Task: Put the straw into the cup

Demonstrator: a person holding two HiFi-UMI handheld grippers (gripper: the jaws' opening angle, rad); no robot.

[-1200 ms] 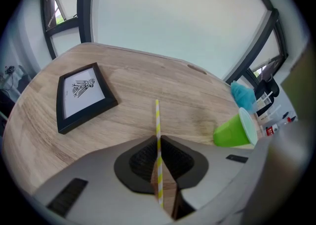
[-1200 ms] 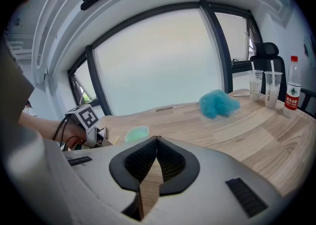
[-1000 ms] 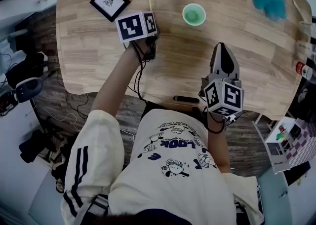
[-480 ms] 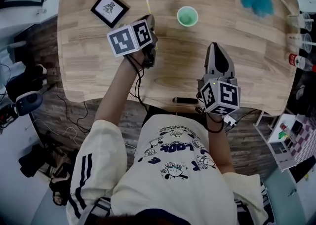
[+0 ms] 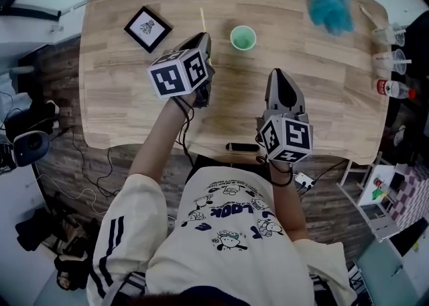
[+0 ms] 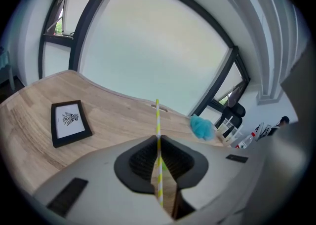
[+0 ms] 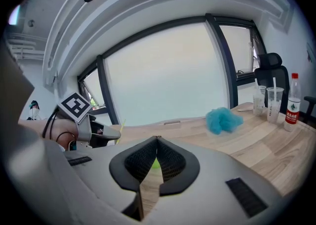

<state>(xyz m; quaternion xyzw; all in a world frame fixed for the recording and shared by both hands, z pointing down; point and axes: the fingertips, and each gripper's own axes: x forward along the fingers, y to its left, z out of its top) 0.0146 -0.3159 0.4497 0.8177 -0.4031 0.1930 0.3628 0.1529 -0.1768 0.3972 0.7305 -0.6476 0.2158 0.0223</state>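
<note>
A yellow-and-white striped straw (image 6: 158, 120) stands upright between the jaws of my left gripper (image 6: 158, 142), which is shut on it. In the head view the straw (image 5: 202, 19) sticks out past the left gripper (image 5: 204, 41), to the left of the green cup (image 5: 242, 37). The cup stands upright on the wooden table (image 5: 134, 96). My right gripper (image 5: 280, 78) hovers near the table's front, below and right of the cup, jaws shut with nothing in them. Past the right gripper (image 7: 157, 138) a sliver of the green cup (image 7: 155, 164) shows.
A black-framed picture (image 5: 147, 28) lies at the back left. A blue fluffy ball (image 5: 330, 6) sits at the back right, with plastic cups (image 5: 389, 36) and a bottle (image 5: 392, 88) on the right edge. A small black object (image 5: 241, 146) lies by the front edge.
The left gripper has risen with the straw and carried it rightward, closer to the cup. The right gripper has stayed shut at about the same spot.
</note>
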